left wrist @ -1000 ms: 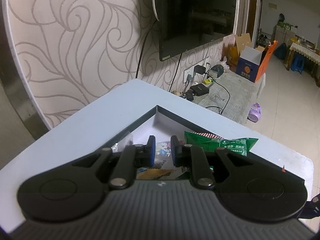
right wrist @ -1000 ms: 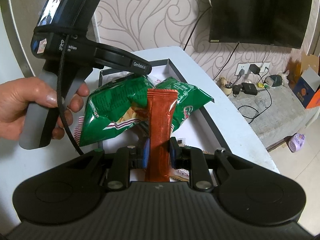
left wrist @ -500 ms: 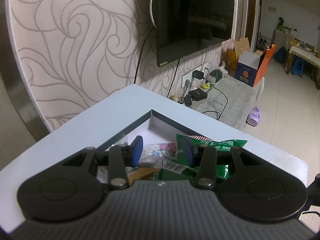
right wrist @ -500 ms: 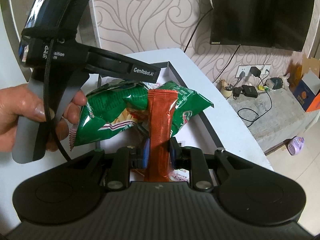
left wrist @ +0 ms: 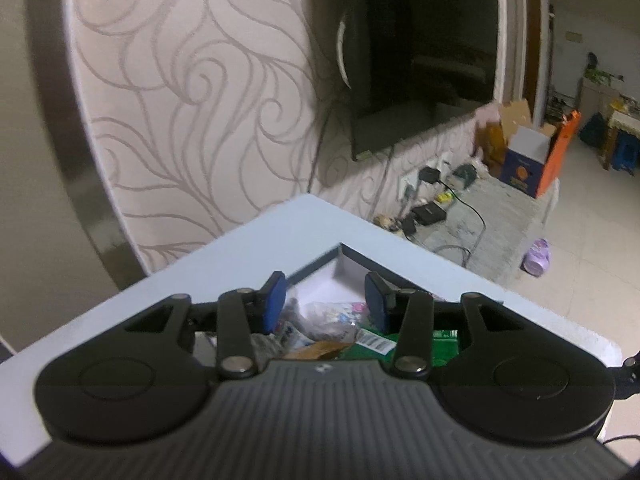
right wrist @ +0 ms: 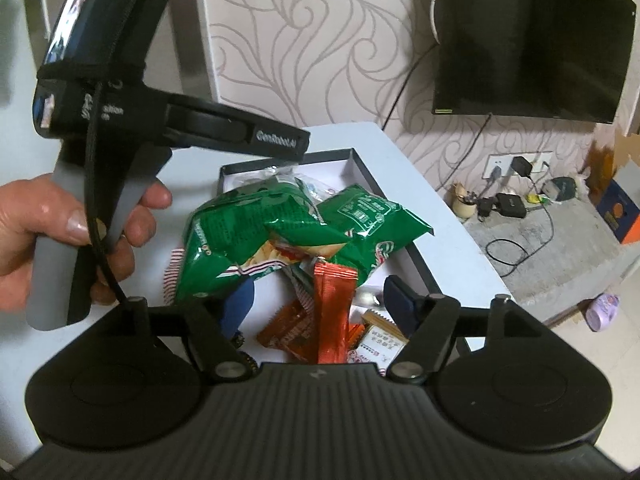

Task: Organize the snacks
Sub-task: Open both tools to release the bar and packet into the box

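- The right tongs (right wrist: 318, 300), which pinched the red stick sachet (right wrist: 334, 312) half a second ago, are opening over the black-rimmed box (right wrist: 362, 168); their pads stand clear of the sachet on both sides.
- The sachet now stands loose in the box, just in front of the two green chip bags (right wrist: 288, 236), so this snack looks delivered.
- Its long axis runs almost upright, the crimped top toward the green bags, the lower end among orange packets (right wrist: 288, 330) on the box floor.
- The left tongs (left wrist: 326, 300), shut a second ago, are spread and empty above the box's far corner, over a pile of wrappers.
- The box sits on the pale table (right wrist: 440, 216), beside the swirl-patterned wall.
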Tool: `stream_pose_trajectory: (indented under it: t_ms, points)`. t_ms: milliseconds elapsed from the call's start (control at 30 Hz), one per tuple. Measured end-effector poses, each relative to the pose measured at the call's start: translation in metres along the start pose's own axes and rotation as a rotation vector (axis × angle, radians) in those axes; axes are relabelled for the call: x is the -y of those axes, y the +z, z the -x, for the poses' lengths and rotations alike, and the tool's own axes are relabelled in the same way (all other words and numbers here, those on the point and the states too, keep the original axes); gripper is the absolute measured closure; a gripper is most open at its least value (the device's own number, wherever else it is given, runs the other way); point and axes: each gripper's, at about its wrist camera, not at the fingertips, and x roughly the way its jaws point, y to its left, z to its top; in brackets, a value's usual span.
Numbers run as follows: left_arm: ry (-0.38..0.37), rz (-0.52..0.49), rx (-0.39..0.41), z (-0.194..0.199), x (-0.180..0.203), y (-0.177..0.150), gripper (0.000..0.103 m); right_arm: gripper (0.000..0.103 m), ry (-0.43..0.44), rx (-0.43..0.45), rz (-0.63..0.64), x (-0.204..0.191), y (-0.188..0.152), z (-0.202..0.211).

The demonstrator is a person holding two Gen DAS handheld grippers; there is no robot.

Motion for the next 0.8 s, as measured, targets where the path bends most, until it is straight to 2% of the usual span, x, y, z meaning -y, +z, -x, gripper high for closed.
stream_pose_trajectory:
  t_ms: [200,267,300,333,400,533,600,667,800]
  points:
    - [0.102,0.059,0.034,0.029,-0.011,0.004,0.055,0.021,0.068,0.041,0.030,-0.001,0.006,0.013]
    - [0.144,0.064,0.043,0.039,-0.015,0.004,0.042,0.021,0.084,0.046,0.037,-0.001,0.007,0.014]
    - [0.174,0.059,0.041,0.044,-0.017,0.003,0.023,0.020,0.094,0.046,0.037,-0.002,0.007,0.015]
    - [0.200,0.054,0.047,0.048,-0.019,0.002,0.015,0.020,0.100,0.047,0.036,-0.002,0.008,0.016]
    - [0.232,0.043,0.067,0.059,-0.024,-0.002,0.015,0.020,0.107,0.050,0.038,-0.006,0.007,0.017]
    - [0.235,0.044,0.070,0.078,-0.034,-0.011,0.015,0.020,0.098,0.062,0.040,-0.020,0.002,0.033]
    - [0.198,0.078,0.084,0.091,-0.042,-0.018,0.015,0.020,0.082,0.073,0.046,-0.031,-0.002,0.045]
    - [0.159,0.107,0.085,0.103,-0.052,-0.026,0.009,0.020,0.067,0.081,0.042,-0.040,-0.006,0.057]
    - [0.119,0.117,0.047,0.125,-0.063,-0.050,0.009,0.019,0.031,0.091,0.040,-0.068,-0.021,0.085]
